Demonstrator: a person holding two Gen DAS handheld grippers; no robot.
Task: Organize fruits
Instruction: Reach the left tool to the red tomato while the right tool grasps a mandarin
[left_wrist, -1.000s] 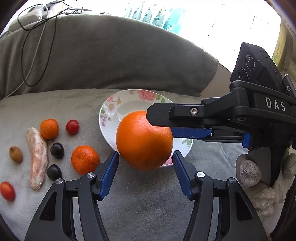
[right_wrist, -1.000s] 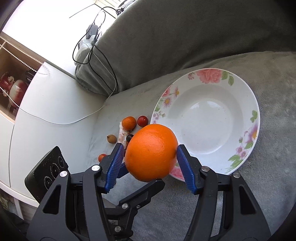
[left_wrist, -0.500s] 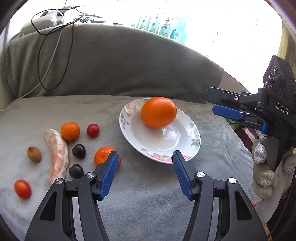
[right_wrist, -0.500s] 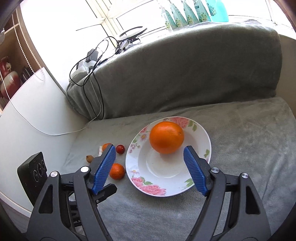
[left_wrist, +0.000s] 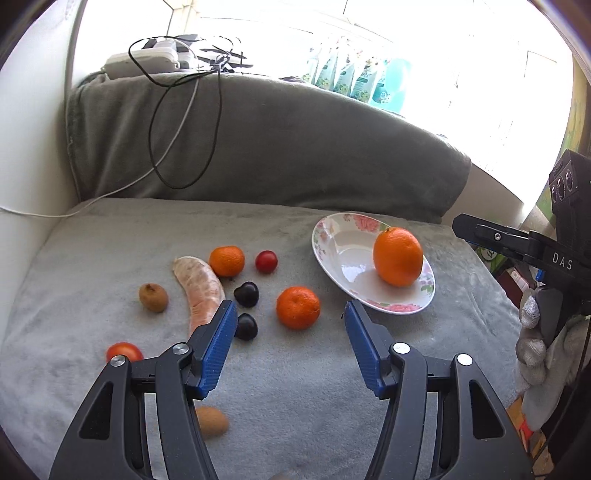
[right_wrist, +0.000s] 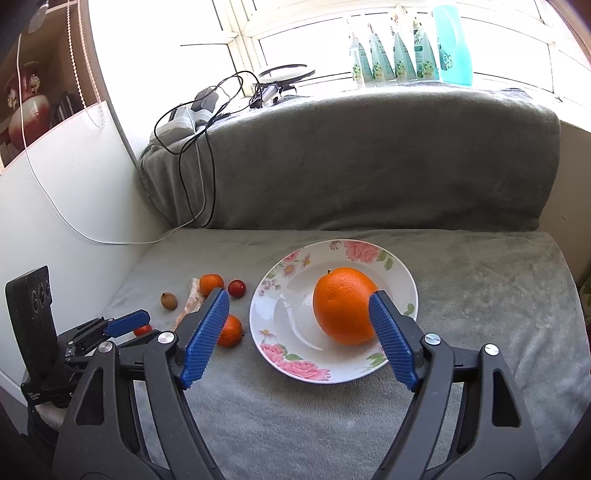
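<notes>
A large orange (left_wrist: 398, 256) (right_wrist: 343, 305) lies in the floral white plate (left_wrist: 334, 236) (right_wrist: 369, 254) on the grey blanket. Left of the plate lie two mandarins (left_wrist: 297, 307) (left_wrist: 226, 260), two red tomatoes (left_wrist: 266, 261) (left_wrist: 123, 351), two dark plums (left_wrist: 246, 293) (left_wrist: 245, 326), a pale peeled fruit (left_wrist: 199, 288) and two brown kiwis (left_wrist: 153, 297) (left_wrist: 211, 421). My left gripper (left_wrist: 288, 319) is open and empty, just short of the near mandarin. My right gripper (right_wrist: 297, 306) is open and empty, drawn back from the plate.
A grey padded backrest (left_wrist: 277, 147) rises behind the blanket, with loose cables (left_wrist: 177, 122) hanging over it. A white wall panel (right_wrist: 66, 184) bounds the left side. Bottles (right_wrist: 406, 48) stand on the sill. The blanket's right edge (left_wrist: 491, 280) drops off.
The right gripper opened, left the orange in the plate and pulled back. The left gripper swung left toward the loose fruits, still open.
</notes>
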